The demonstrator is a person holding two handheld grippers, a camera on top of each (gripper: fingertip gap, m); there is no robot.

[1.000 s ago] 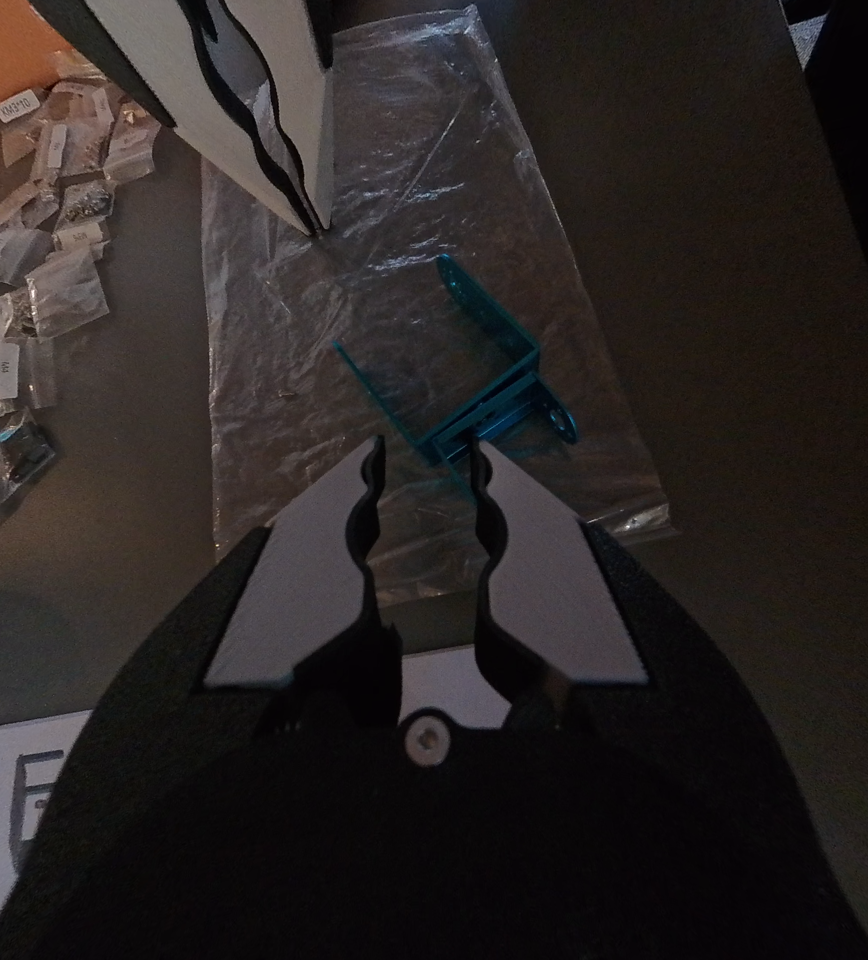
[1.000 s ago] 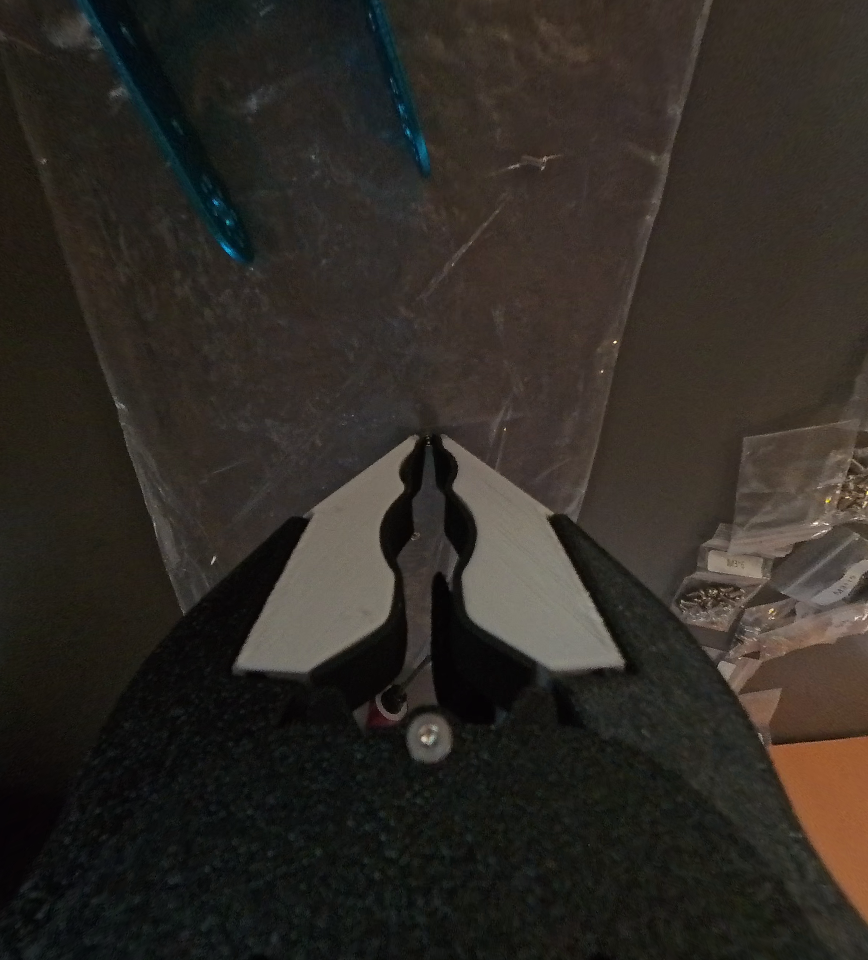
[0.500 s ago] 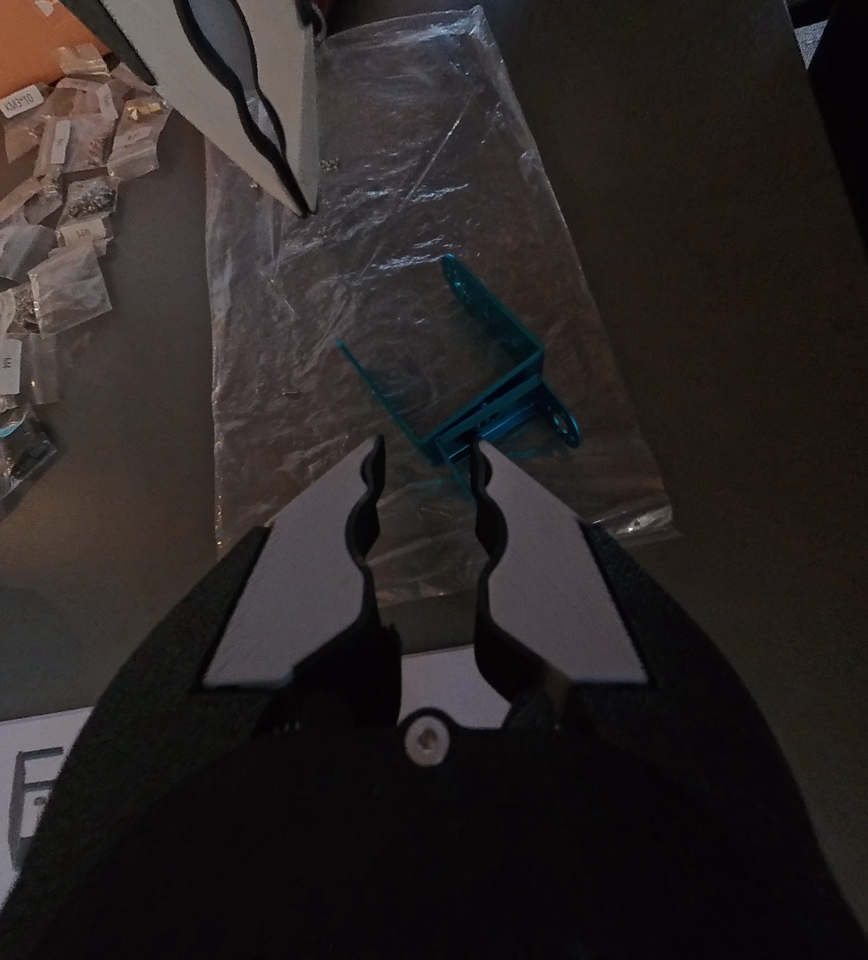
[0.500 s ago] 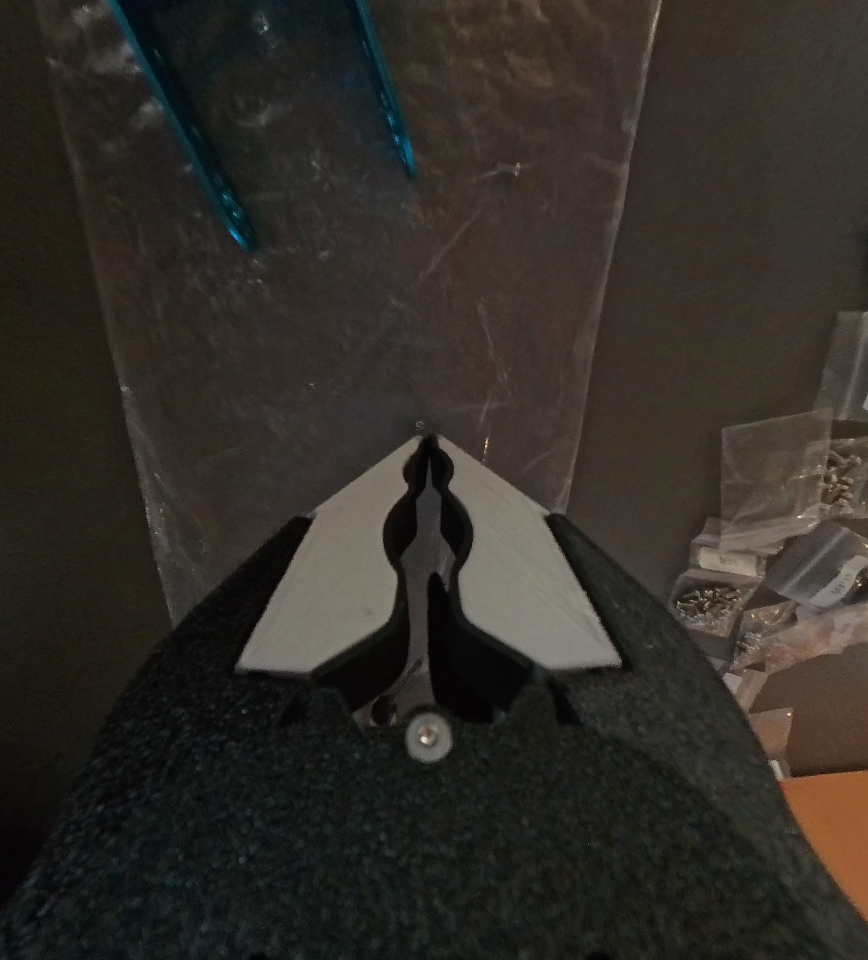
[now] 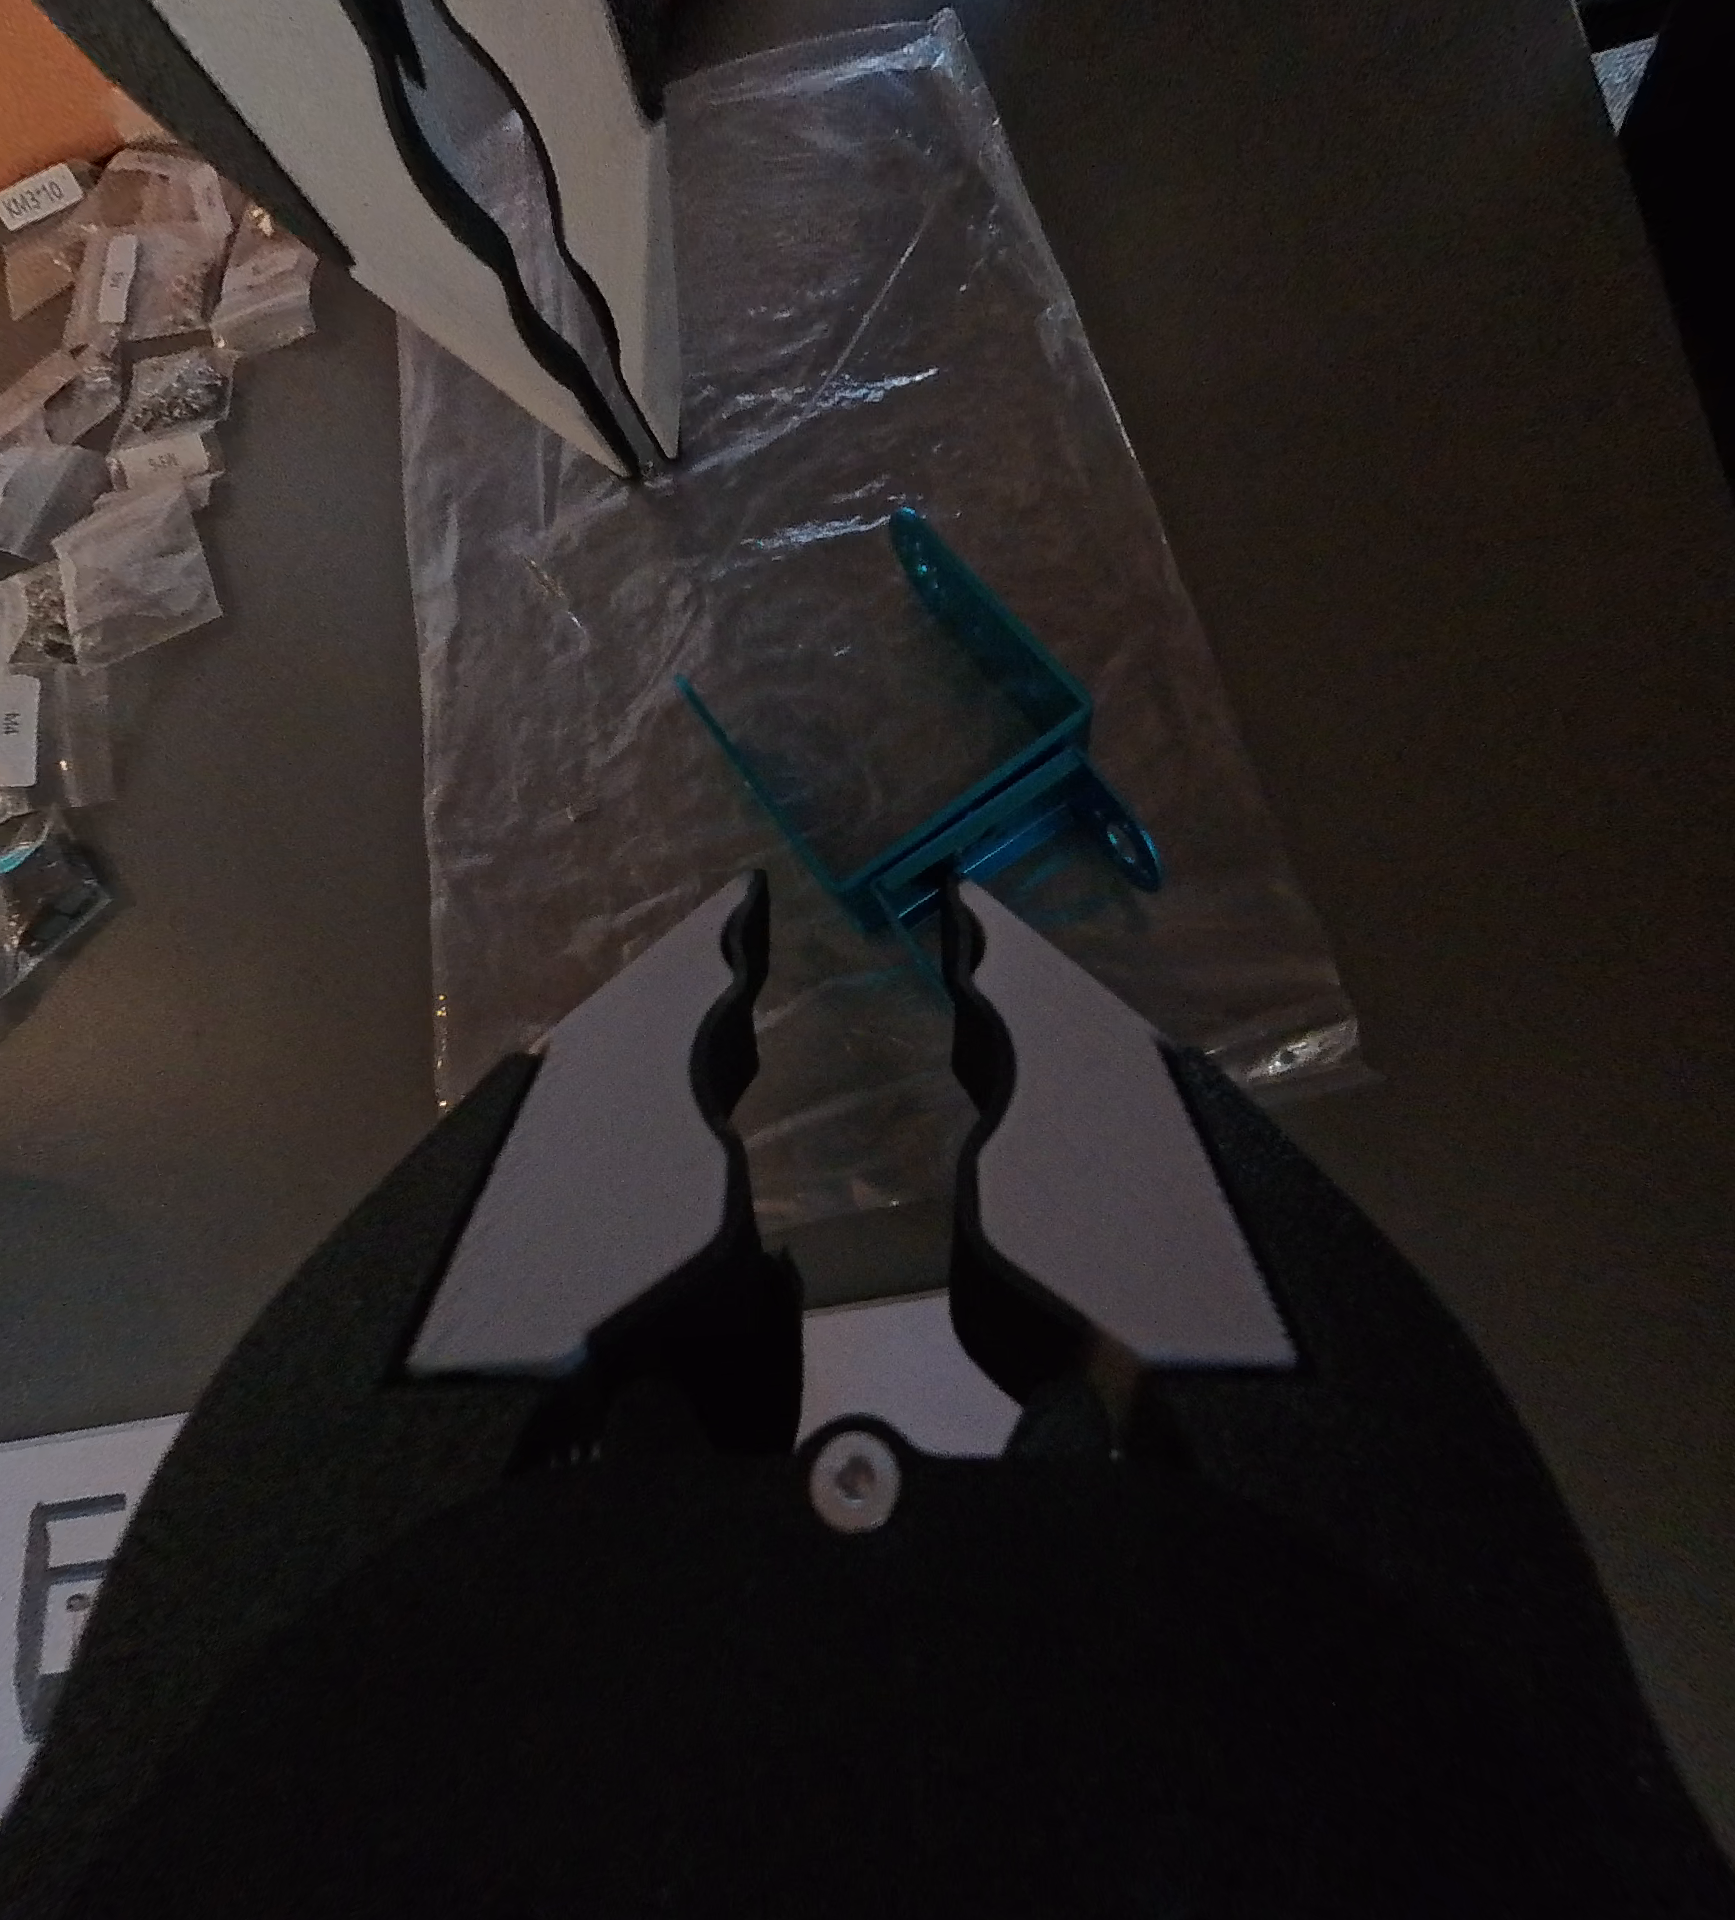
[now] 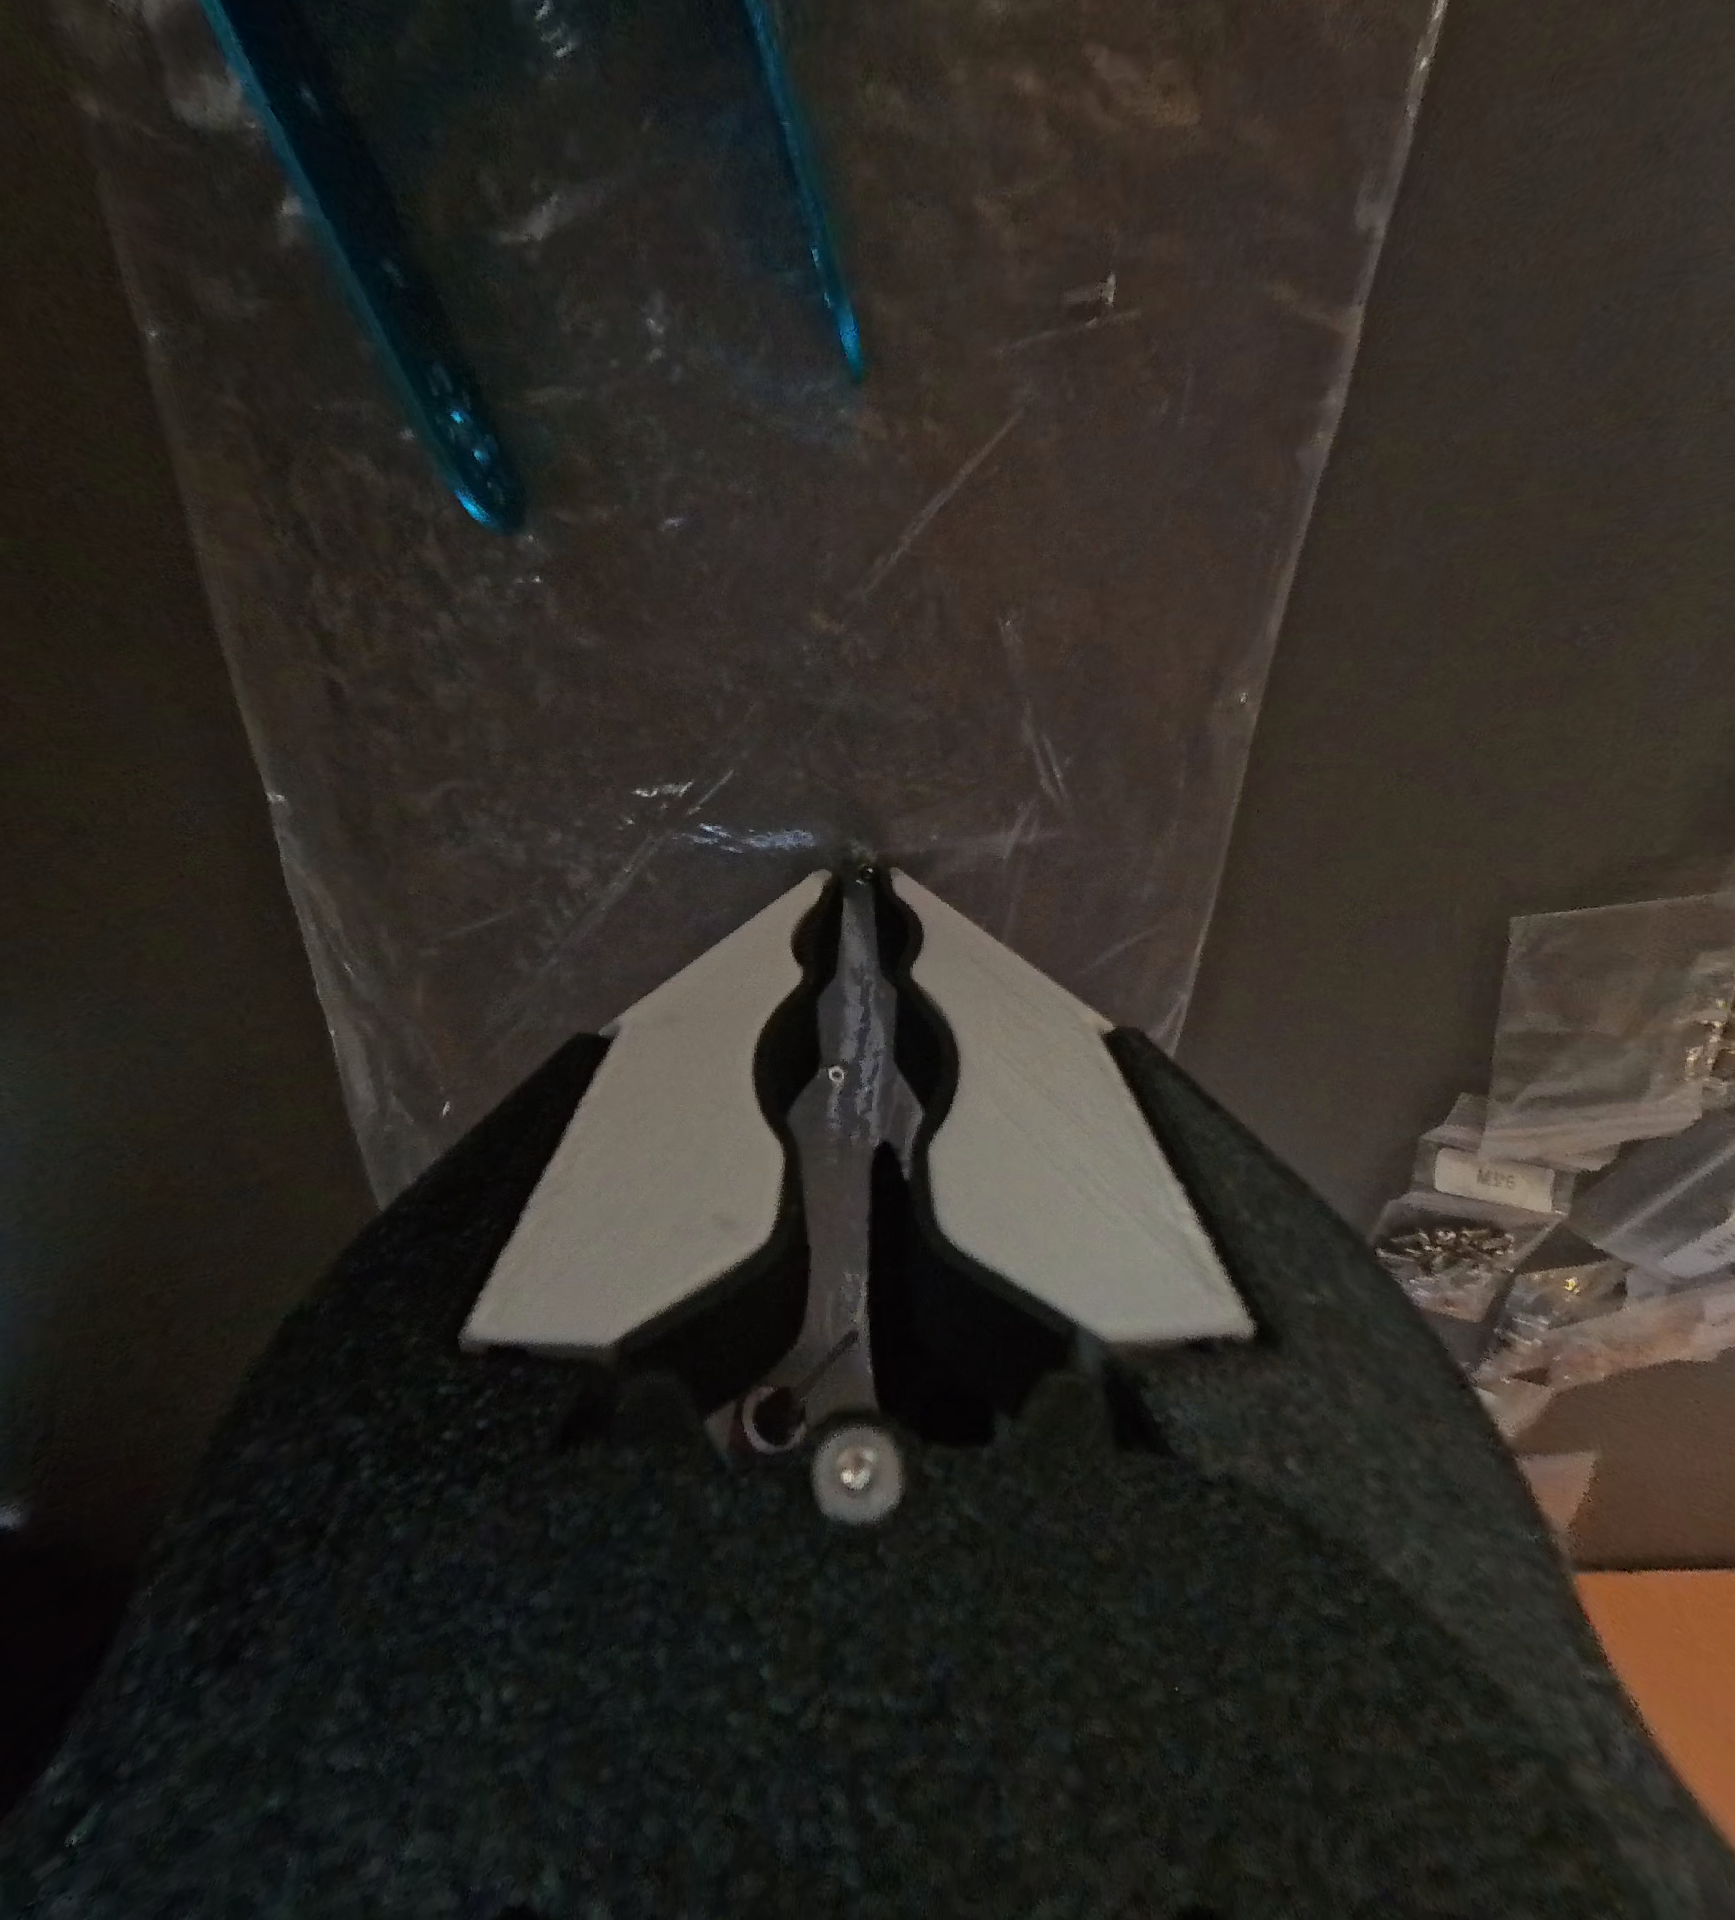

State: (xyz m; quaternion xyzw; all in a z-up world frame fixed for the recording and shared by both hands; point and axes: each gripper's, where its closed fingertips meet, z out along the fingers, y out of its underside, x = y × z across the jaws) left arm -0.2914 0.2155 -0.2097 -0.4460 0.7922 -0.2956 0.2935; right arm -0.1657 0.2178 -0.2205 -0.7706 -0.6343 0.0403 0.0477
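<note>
Dim grey table point(image 5: 1465, 520) | clear plastic sheet point(image 5: 738, 623) spread flat, crinkly, slippery | teal U-bracket point(image 5: 988, 790) upon it: thin stiff metal, light; hold by base plate | left gripper point(image 5: 855, 904) parted, empty, just beside bracket | right gripper point(image 6: 855, 873) nearly closed; tips at sheet, grip uncertain | screw bags point(image 5: 94, 499) aside.

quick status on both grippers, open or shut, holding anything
Left gripper: open, holding nothing, tips at the blue bracket.
Right gripper: shut, tips pinching the clear plastic sheet.
</note>
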